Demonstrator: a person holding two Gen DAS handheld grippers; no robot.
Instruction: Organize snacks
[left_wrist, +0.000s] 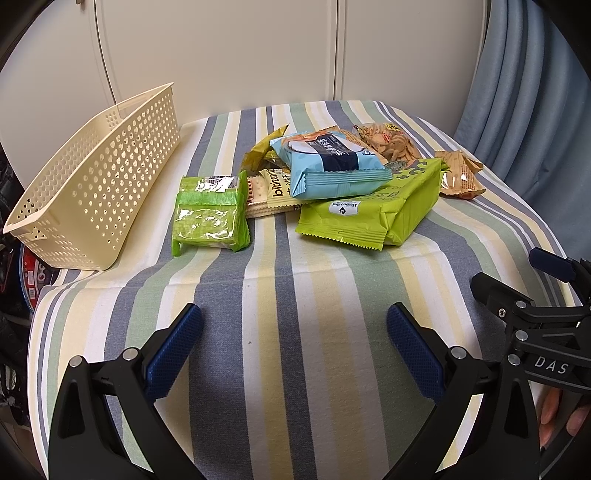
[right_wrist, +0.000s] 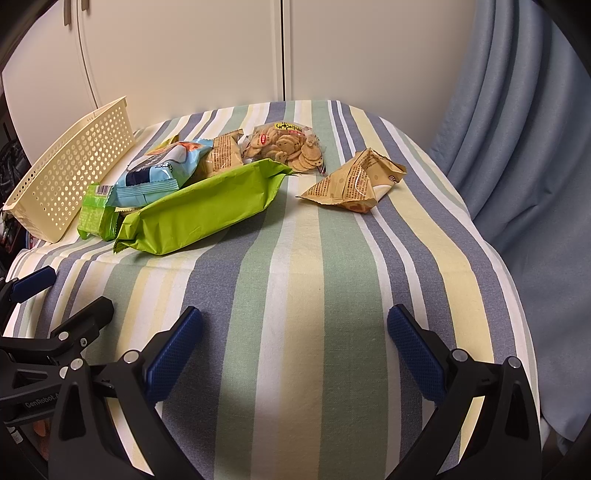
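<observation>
A cream perforated basket (left_wrist: 99, 181) (right_wrist: 70, 173) stands at the table's left edge. Snack packs lie piled mid-table: a small green pack (left_wrist: 208, 216) (right_wrist: 94, 212), a cracker pack (left_wrist: 271, 190), a light blue pack (left_wrist: 332, 164) (right_wrist: 151, 173), a large lime bag (left_wrist: 376, 210) (right_wrist: 207, 206), a clear bag of small biscuits (left_wrist: 388, 142) (right_wrist: 284, 146) and a tan pack (left_wrist: 460, 173) (right_wrist: 354, 181) off to the right. My left gripper (left_wrist: 293, 343) is open over the near cloth, holding nothing. My right gripper (right_wrist: 295, 343) is open too, empty; it also shows in the left wrist view as the right gripper (left_wrist: 517, 277).
The table wears a striped cloth (left_wrist: 295, 295) (right_wrist: 314, 277) that drops off at the near and side edges. White cabinet doors (left_wrist: 258, 48) stand behind, a blue curtain (right_wrist: 517, 129) hangs at the right. Dark clutter (left_wrist: 14, 258) sits below the basket on the left.
</observation>
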